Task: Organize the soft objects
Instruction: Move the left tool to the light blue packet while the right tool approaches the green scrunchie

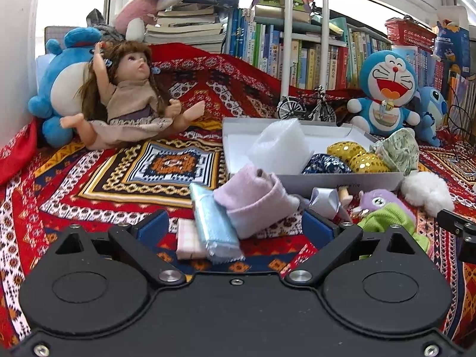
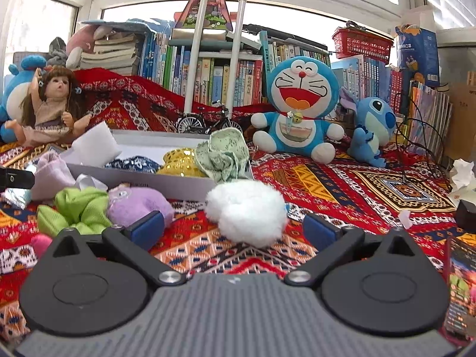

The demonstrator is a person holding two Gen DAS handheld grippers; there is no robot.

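A white open box on the patterned cloth holds a white foam piece, a navy cloth, a gold sequin piece and a green lace cloth. My left gripper is open around a folded lilac cloth and a light blue pack. My right gripper is open around a white fluffy ball. A purple plush and a green scrunchie lie to its left.
A doll and a blue plush sit at back left. A Doraemon plush, a Stitch plush and a toy bicycle stand behind the box. Books line the back. Crumpled paper lies at right.
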